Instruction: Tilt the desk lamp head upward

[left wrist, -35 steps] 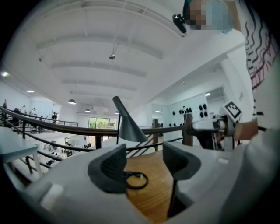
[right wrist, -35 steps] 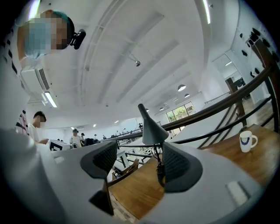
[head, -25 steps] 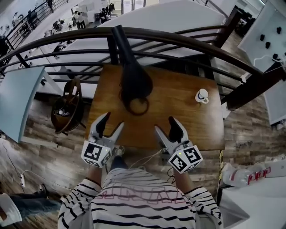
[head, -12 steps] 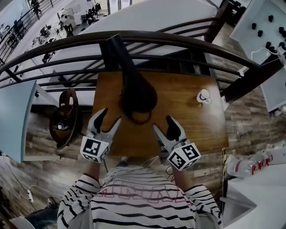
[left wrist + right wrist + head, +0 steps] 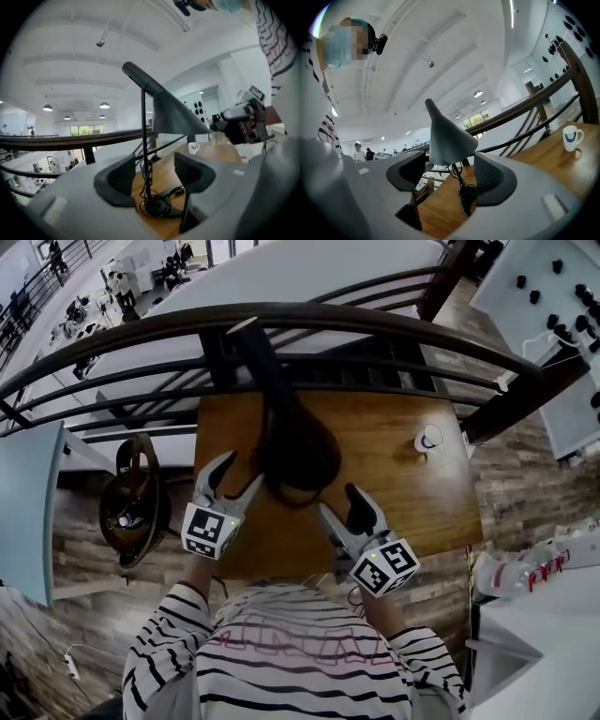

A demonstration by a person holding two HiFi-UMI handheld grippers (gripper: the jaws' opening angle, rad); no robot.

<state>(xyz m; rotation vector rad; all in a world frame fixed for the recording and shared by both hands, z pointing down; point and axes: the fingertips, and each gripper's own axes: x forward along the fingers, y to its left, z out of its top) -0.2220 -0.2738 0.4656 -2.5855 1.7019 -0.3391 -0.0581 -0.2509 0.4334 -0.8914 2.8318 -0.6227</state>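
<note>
Nearer lamp head now, left claw and right claw, both agape (mouth downward, axis aslant)

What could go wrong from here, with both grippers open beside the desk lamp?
1. The lamp head sits atop a thin stem. Neither the left gripper nor the right gripper grips anything yet, so pushing the head up unbraced might topple it.
2. The cord lies loosely coiled round the stem's foot, and jaws reaching low could snag it.
</note>
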